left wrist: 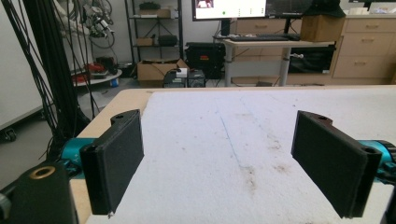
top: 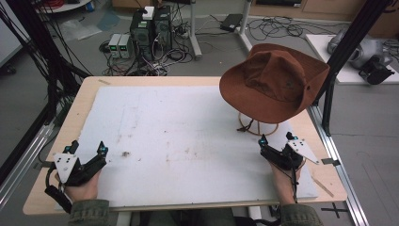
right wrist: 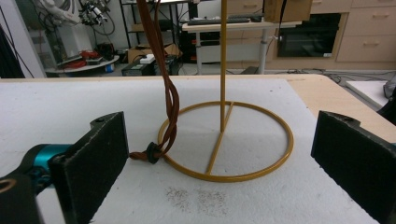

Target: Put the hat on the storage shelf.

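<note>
A brown brimmed hat (top: 275, 81) sits atop a thin gold wire stand (top: 258, 127) at the table's right rear. The stand's ring base (right wrist: 229, 140) and upright rod rest on the white mat, and the hat's brown chin cord (right wrist: 166, 88) hangs down to a black toggle beside the ring. My right gripper (top: 277, 140) is open near the front right, just short of the stand, with nothing between its jaws. At the front left my left gripper (top: 85, 148) is open over bare mat (left wrist: 224, 154), far from the hat.
A stained white mat (top: 188, 141) covers most of the wooden table (top: 84, 99). Black frame posts (top: 348, 42) rise at the right rear and left. Computers and tangled cables (top: 150, 28) lie on the floor beyond the far edge.
</note>
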`<state>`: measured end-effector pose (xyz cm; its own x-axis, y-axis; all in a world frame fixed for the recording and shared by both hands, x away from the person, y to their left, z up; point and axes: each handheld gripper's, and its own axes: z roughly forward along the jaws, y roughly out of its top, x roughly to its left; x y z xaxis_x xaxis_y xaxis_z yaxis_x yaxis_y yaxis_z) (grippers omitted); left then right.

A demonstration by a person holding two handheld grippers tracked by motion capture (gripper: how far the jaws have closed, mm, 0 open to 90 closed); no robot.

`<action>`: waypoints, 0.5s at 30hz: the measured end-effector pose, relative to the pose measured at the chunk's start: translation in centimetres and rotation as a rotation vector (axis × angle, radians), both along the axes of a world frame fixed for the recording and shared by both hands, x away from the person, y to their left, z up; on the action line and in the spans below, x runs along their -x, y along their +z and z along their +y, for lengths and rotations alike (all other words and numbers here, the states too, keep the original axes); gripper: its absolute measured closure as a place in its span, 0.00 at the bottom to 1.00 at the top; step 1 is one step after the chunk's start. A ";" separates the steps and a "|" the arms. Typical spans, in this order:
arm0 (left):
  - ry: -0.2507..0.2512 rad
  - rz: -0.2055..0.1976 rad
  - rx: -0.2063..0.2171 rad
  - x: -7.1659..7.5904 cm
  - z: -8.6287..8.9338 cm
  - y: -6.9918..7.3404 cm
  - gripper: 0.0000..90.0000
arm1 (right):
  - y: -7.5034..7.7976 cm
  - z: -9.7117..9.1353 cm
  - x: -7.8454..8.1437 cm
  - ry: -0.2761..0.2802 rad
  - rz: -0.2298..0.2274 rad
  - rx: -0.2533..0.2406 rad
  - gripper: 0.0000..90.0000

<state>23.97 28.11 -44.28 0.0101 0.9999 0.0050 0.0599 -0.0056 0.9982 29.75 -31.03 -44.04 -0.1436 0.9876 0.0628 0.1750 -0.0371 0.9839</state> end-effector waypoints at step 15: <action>-0.009 0.011 -0.001 -0.2 0.1 -0.2 0.19 | -0.1 0.1 -0.2 0.013 0.014 -0.001 0.04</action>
